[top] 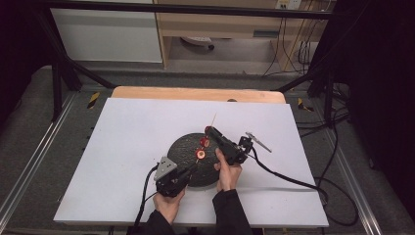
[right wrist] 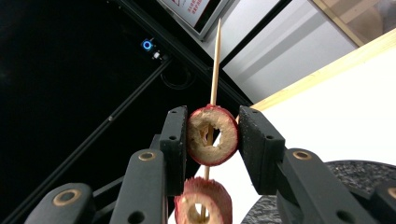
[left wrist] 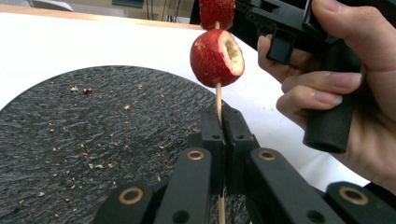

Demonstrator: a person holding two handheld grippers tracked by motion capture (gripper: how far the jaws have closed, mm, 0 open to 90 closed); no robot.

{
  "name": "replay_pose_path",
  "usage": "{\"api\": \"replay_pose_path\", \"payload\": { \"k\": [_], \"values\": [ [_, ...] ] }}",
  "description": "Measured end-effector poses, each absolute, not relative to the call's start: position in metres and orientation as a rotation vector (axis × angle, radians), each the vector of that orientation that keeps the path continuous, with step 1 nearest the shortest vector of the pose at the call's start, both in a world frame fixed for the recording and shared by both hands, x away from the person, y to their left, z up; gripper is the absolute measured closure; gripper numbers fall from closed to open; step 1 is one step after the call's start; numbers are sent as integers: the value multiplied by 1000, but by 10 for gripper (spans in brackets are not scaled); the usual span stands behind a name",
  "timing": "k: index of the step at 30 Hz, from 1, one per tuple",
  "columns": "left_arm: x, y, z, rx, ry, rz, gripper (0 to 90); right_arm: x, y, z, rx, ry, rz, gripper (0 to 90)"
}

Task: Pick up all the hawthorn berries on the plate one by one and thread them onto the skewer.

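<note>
over the plate [top: 186, 147] | left gripper [left wrist: 223, 122] pinches skewer [left wrist: 218, 95] | right gripper [right wrist: 212, 135] clamps cored fruit [right wrist: 212, 135]

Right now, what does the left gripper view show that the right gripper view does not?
Left gripper view alone: the left tongs shut on the skewer below a whole-looking red fruit, crumbs on the dark plate, and the hand holding the other tool.

Right gripper view alone: the right tongs clamped on a hollowed fruit piece, and the bare skewer tip.

Both: skewer, red fruit, dark plate, white table.
</note>
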State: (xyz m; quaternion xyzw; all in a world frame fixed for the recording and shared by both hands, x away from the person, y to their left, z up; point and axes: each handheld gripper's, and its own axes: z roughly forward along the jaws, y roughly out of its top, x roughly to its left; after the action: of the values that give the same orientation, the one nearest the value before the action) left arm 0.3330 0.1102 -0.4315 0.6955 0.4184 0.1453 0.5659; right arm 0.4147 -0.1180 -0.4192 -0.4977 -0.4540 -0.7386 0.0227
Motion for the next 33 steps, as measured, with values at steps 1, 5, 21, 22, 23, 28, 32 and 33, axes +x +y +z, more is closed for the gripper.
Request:
{"api": "replay_pose_path", "payload": {
  "k": [1,5,21,22,23,28,32,33],
  "values": [
    [333,110,-432,1638,984,343,881,414,-118,-419,-1541,-1413,-2286,642],
    [333,111,-431,1639,977,335,882,414,-118,-418,-1532,-1444,-2292,635],
    [332,134,-433,1694,970,344,881,413,-137,-401,-1453,-1919,-2163,193],
    [332,136,-432,1693,972,337,881,413,-138,-401,-1445,-1965,-2135,160],
    [332,138,-432,1701,968,344,881,413,-140,-401,-1435,-2022,-2112,136],
    [334,149,-431,1733,968,318,881,411,-145,-402,-1371,-2287,-1980,51],
    [336,157,-429,1767,959,315,880,407,-150,-406,-1327,-2436,-1873,25],
    [336,160,-428,1775,960,313,880,406,-152,-408,-1317,-2462,-1852,24]
  ]
}}
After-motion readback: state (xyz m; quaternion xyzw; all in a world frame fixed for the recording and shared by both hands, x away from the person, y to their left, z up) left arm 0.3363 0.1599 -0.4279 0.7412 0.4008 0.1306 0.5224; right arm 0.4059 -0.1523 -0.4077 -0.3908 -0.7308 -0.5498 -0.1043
